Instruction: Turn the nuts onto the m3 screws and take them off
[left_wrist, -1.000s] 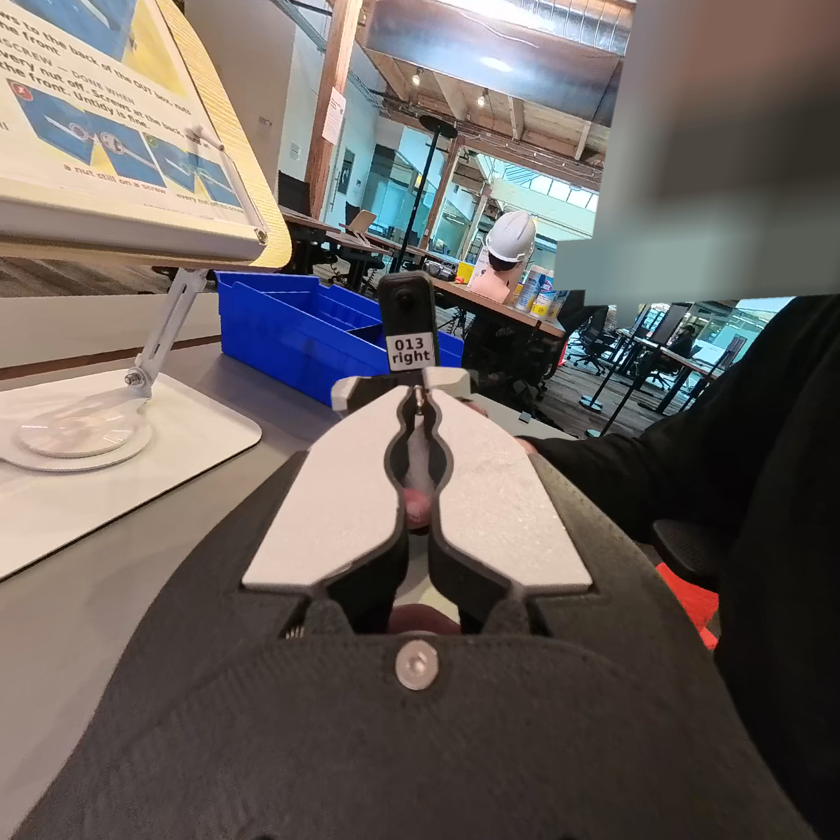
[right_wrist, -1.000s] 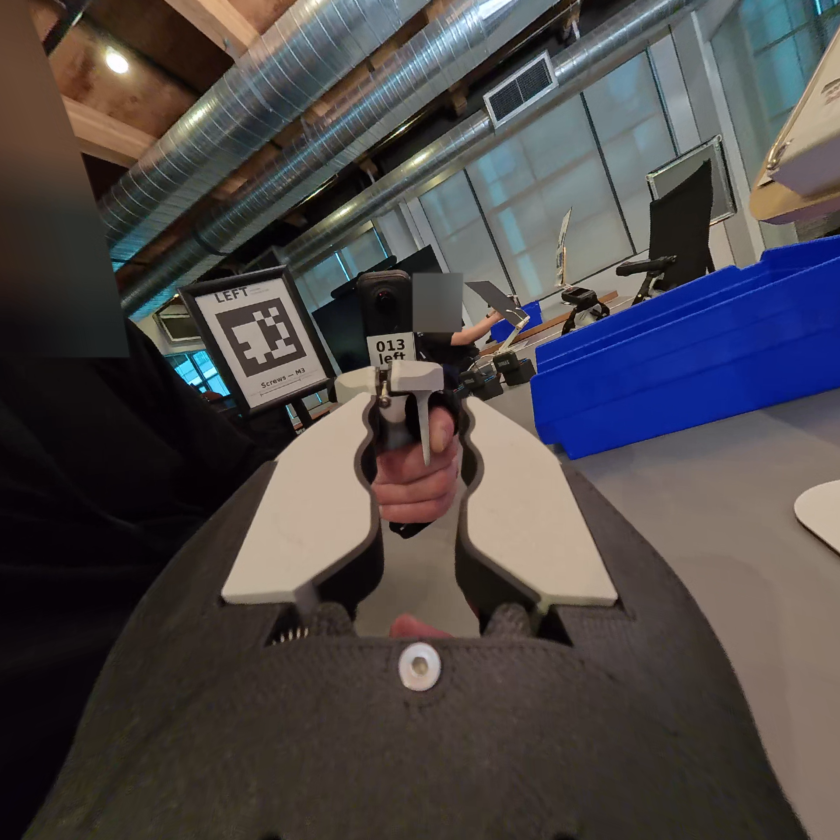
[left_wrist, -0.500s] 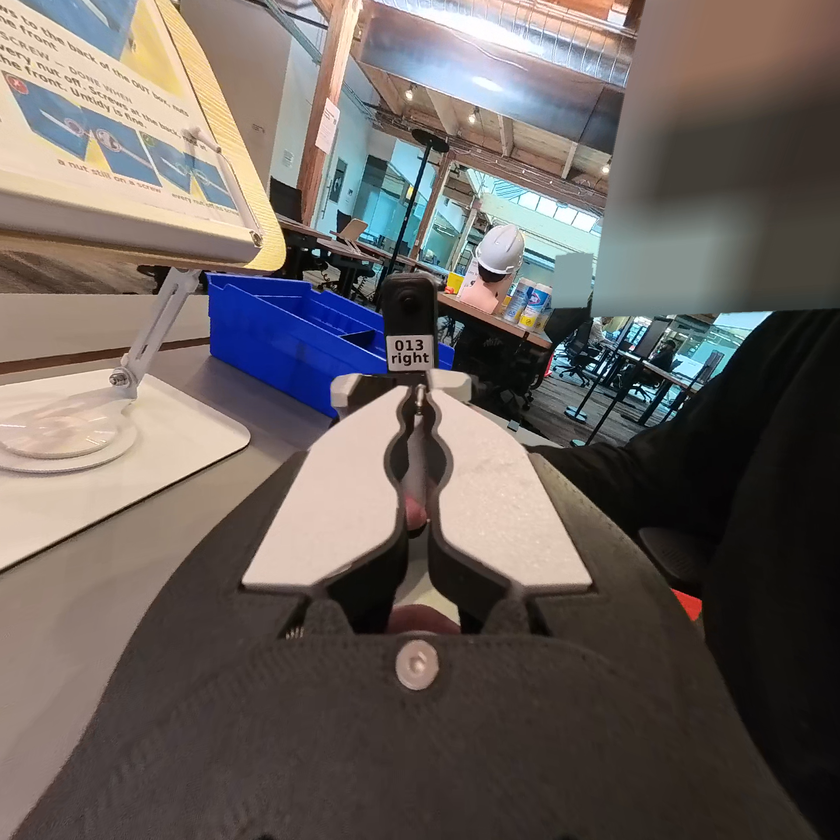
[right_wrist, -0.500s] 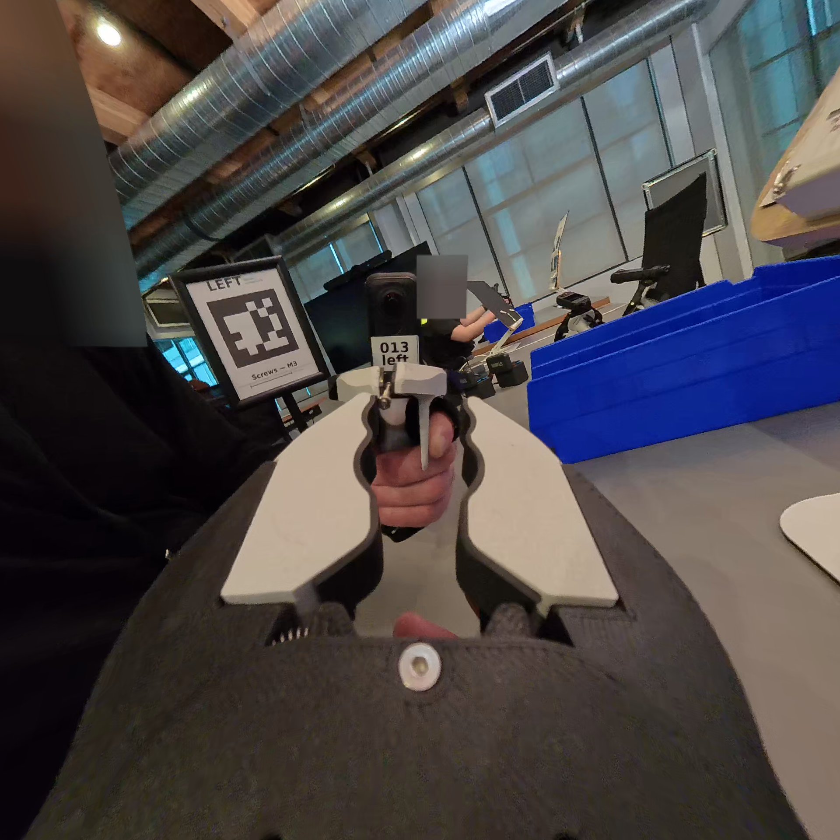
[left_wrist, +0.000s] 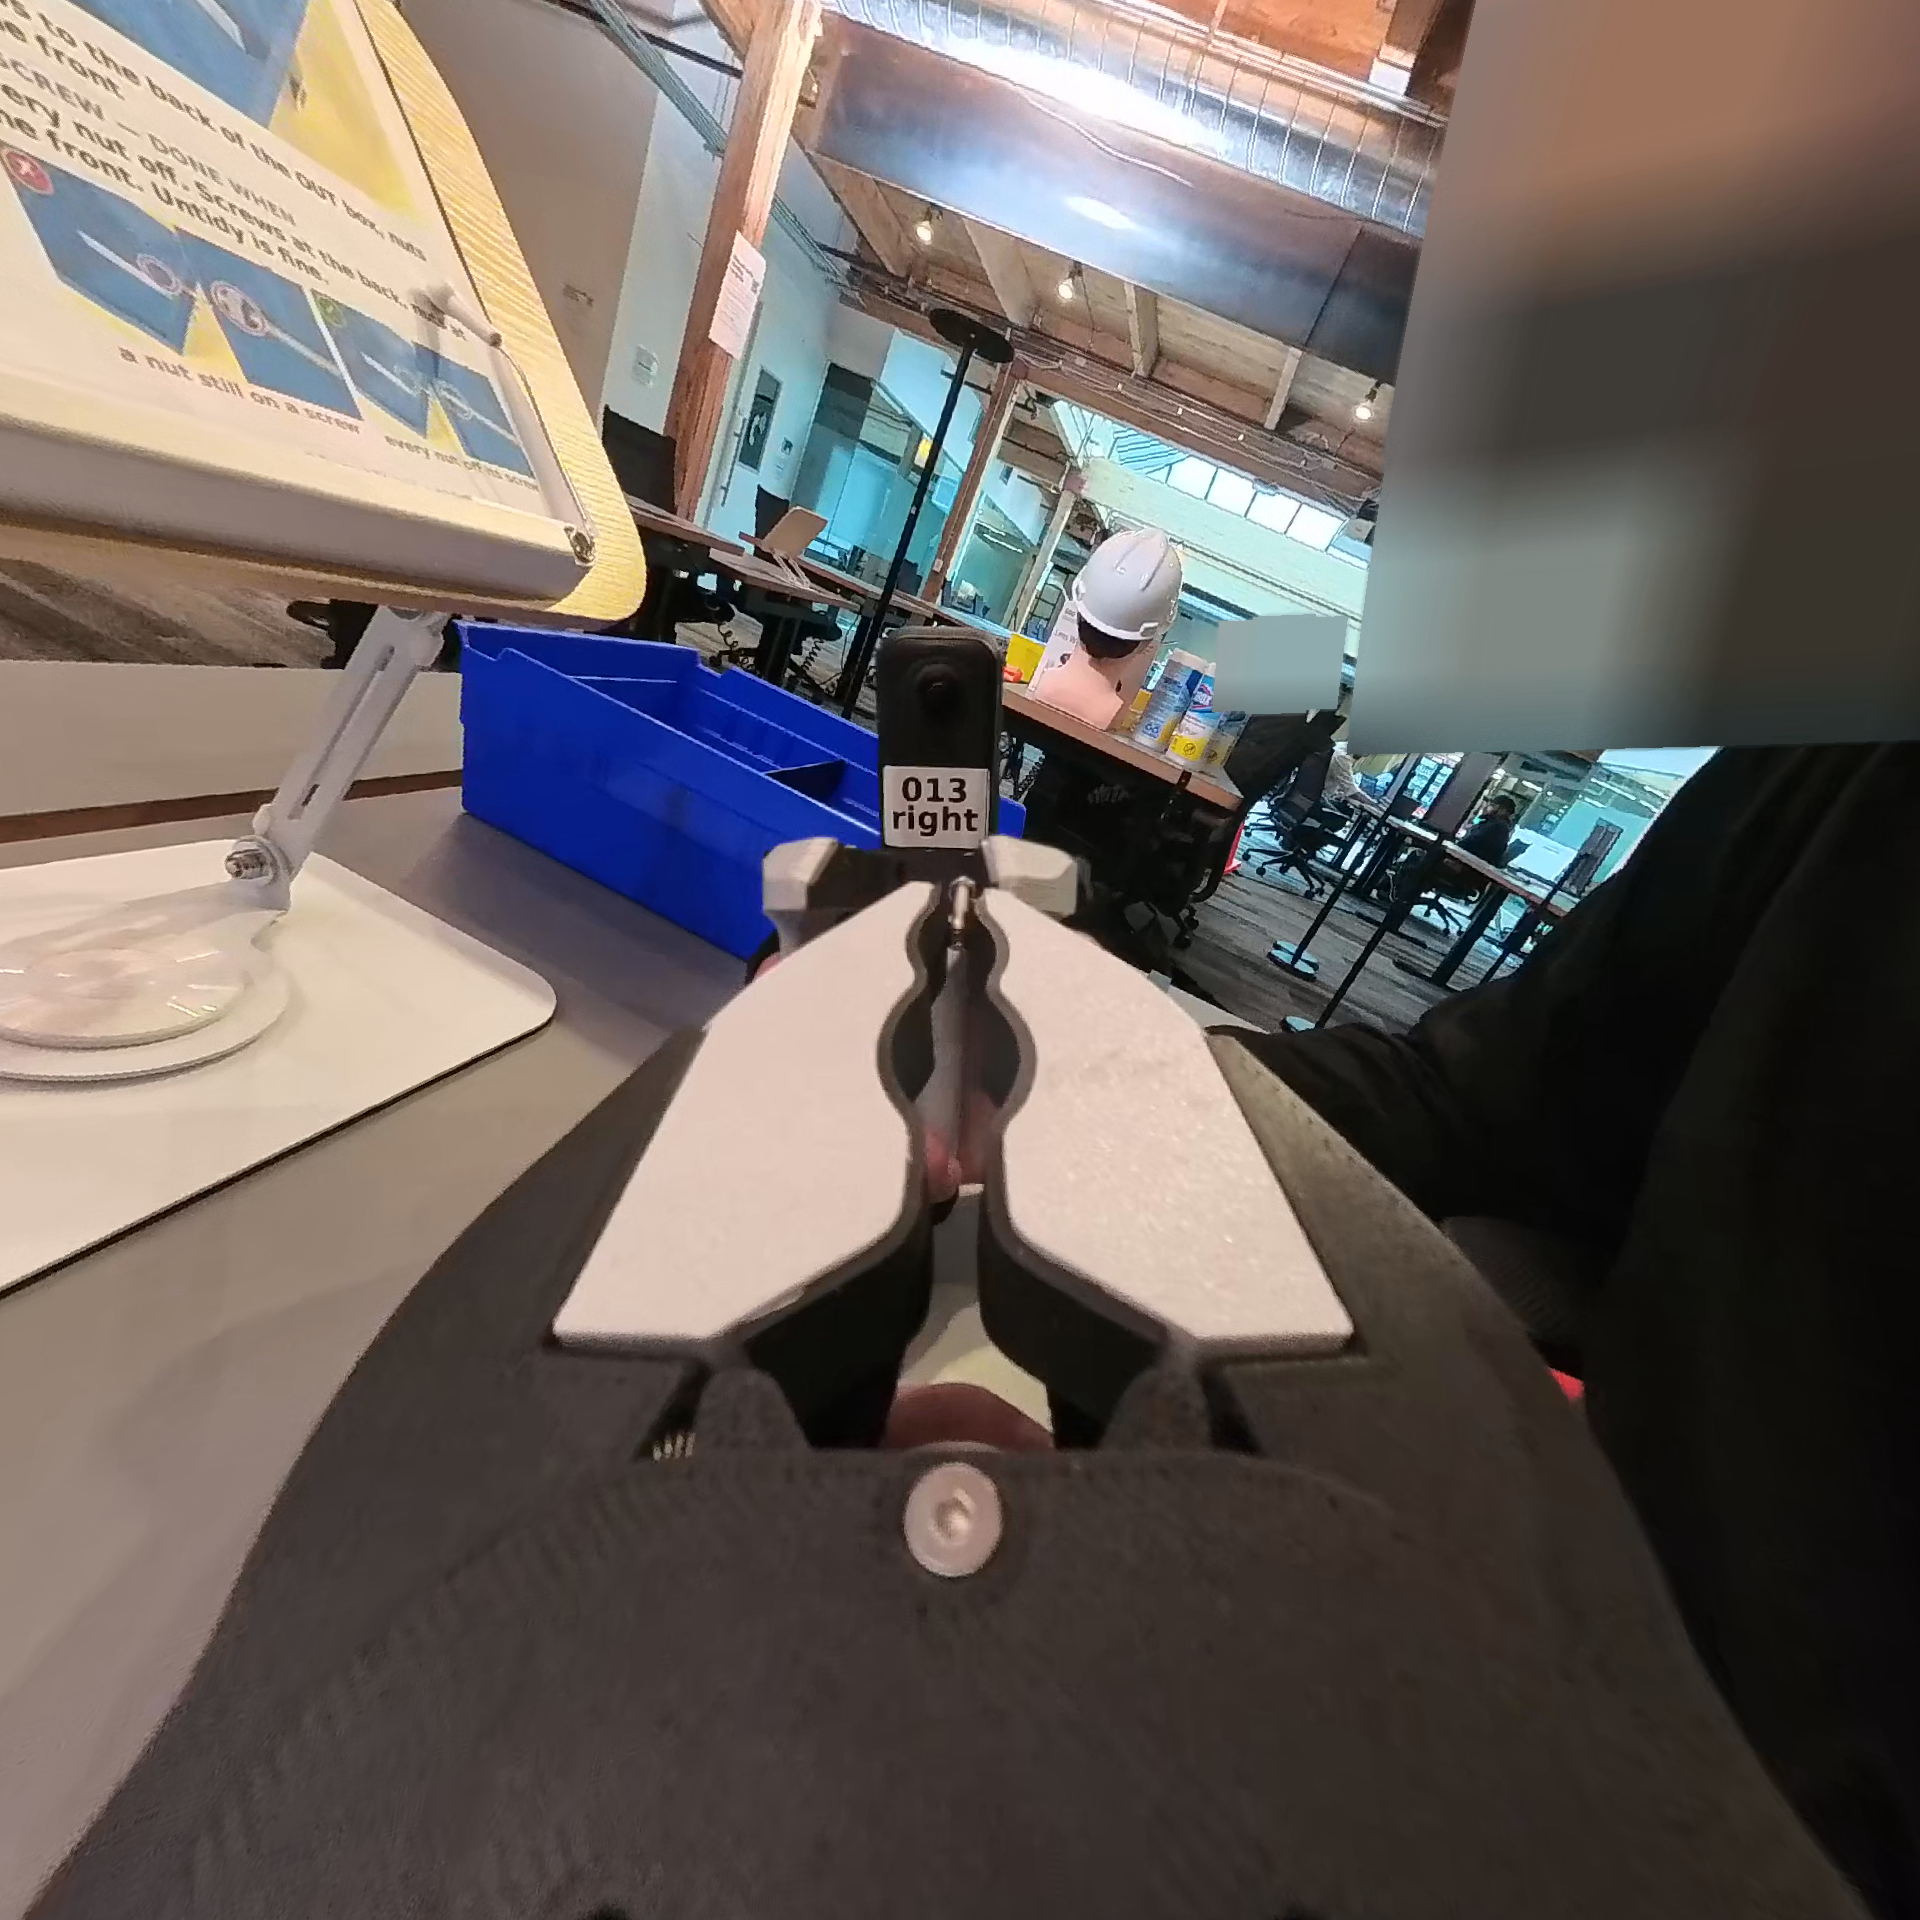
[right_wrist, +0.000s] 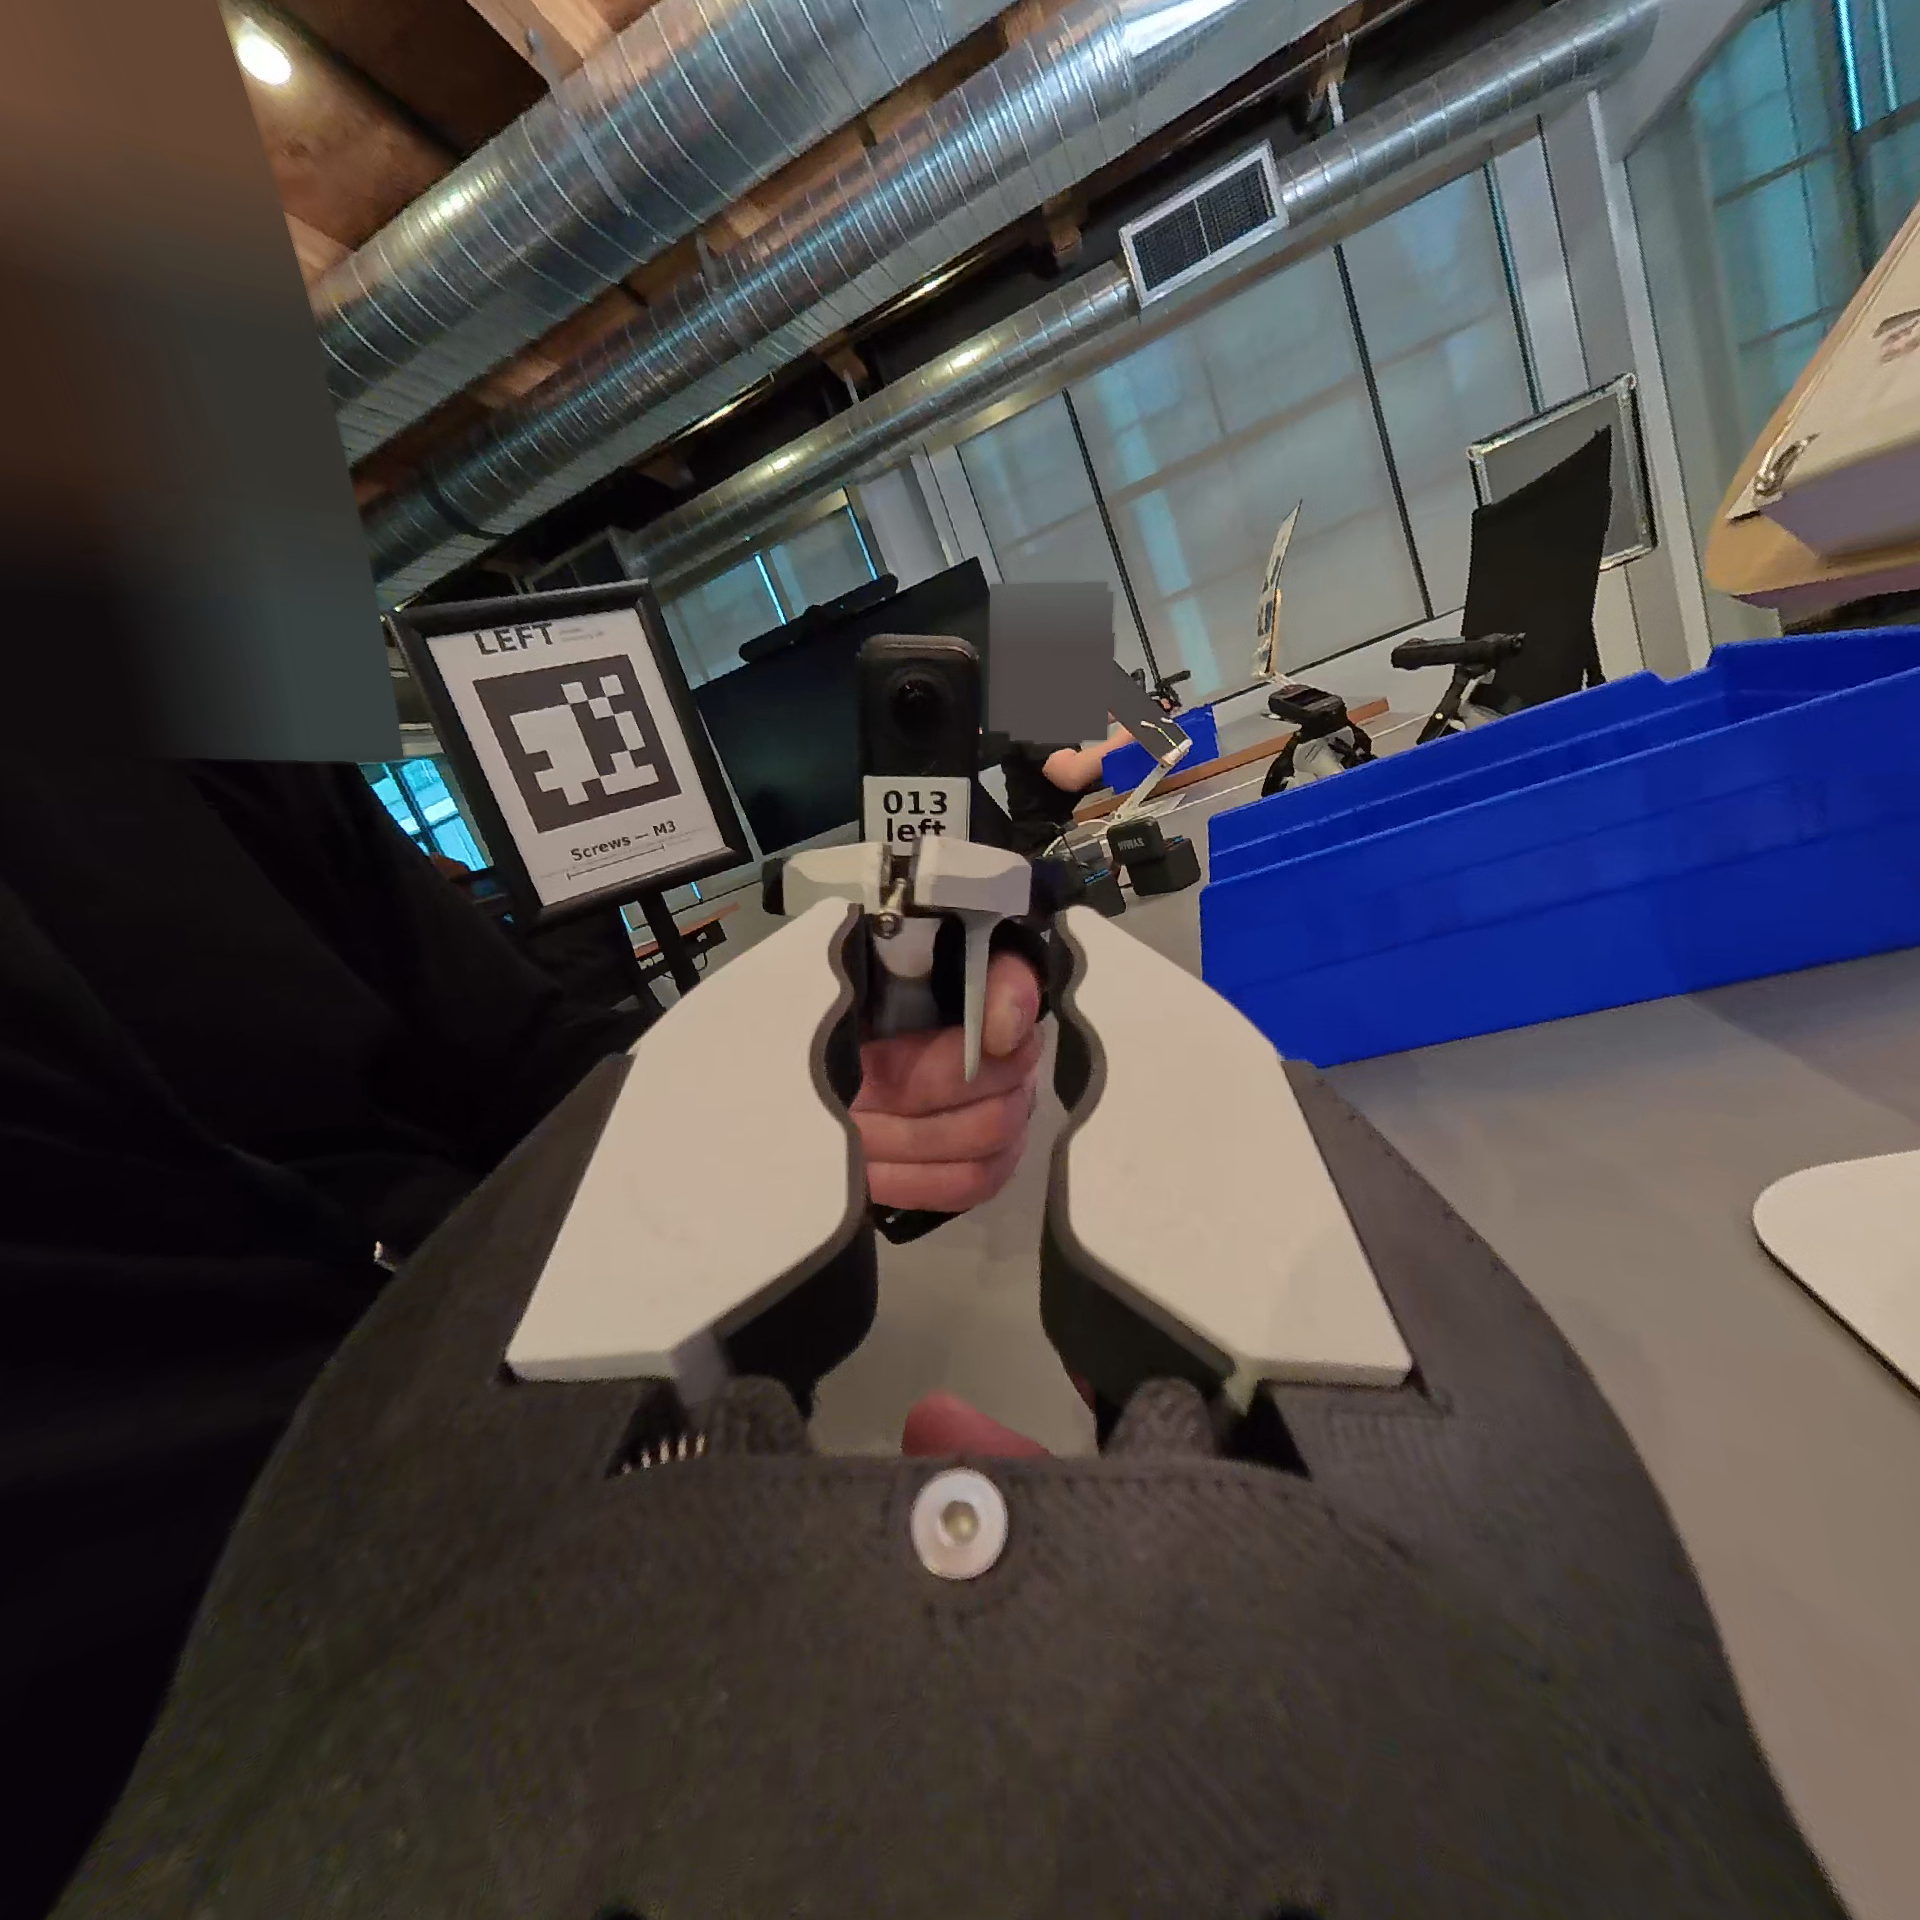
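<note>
My left gripper (left_wrist: 961, 920) is shut on a small silver M3 screw (left_wrist: 963, 896) that sticks up from its fingertips. My right gripper (left_wrist: 914, 871) faces it tip to tip, jaws apart, with the screw between its two fingers. In the right wrist view my right gripper (right_wrist: 956, 925) is open. The left gripper (right_wrist: 904, 873) is seen end-on just beyond it, pinching the screw (right_wrist: 894, 896) close to my right gripper's left finger (right_wrist: 727, 1122). A small metal piece sits at the screw's lower end; I cannot tell if it is a nut.
Both grippers hover above a grey table (left_wrist: 208, 1351). Blue bins (left_wrist: 644, 769) stand at the back and also show in the right wrist view (right_wrist: 1558, 831). An instruction board (left_wrist: 260, 312) stands on a white base (left_wrist: 312, 1039). A framed marker sign (right_wrist: 571, 748) stands on the left. Less than 4 cm separates the two grippers' tips.
Both views have shifted slightly while the grippers stay tip to tip. The left stays shut on the screw and the right stays open around it.
</note>
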